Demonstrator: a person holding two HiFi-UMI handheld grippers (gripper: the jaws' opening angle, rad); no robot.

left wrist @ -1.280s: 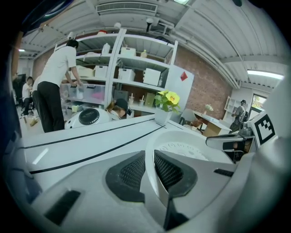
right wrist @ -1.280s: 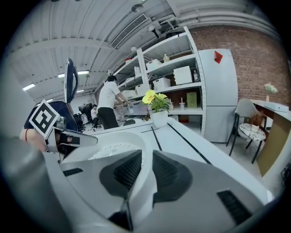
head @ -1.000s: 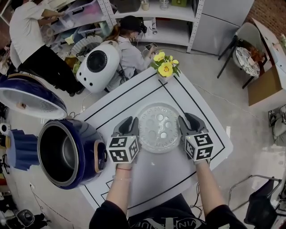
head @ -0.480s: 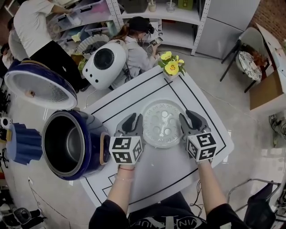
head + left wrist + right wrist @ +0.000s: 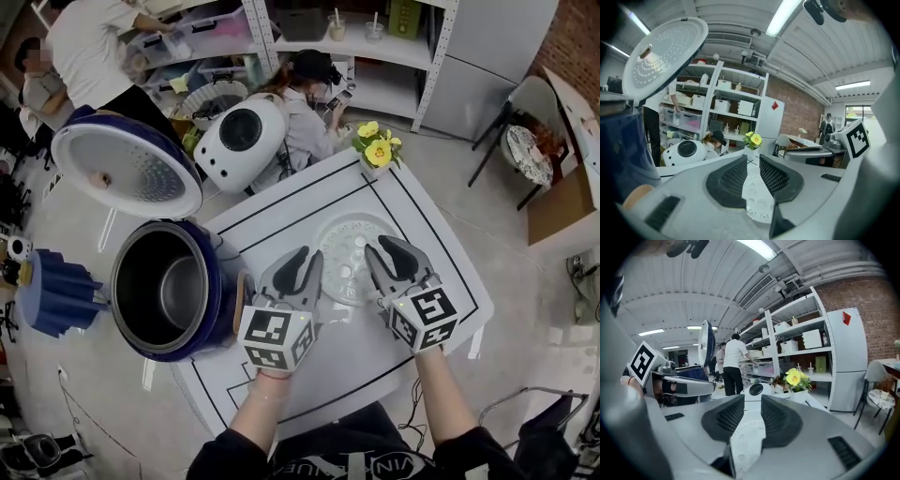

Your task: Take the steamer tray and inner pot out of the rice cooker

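Lift-off: left gripper (image 5: pixel 305 258) and right gripper (image 5: pixel 386 247) have risen clear of the tray (image 5: pixel 349 246) lying below between them, jaws slightly apart, empty; pot (image 5: pixel 173 295) left of them seems next.

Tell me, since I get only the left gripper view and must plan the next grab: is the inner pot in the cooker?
Observer: Yes. The head view shows the metal inner pot sitting inside the open rice cooker.
Operator: Does the right gripper hold the tray?
Observer: No. The right gripper has its jaws apart with nothing pinched between them. The steamer tray lies flat on the table.
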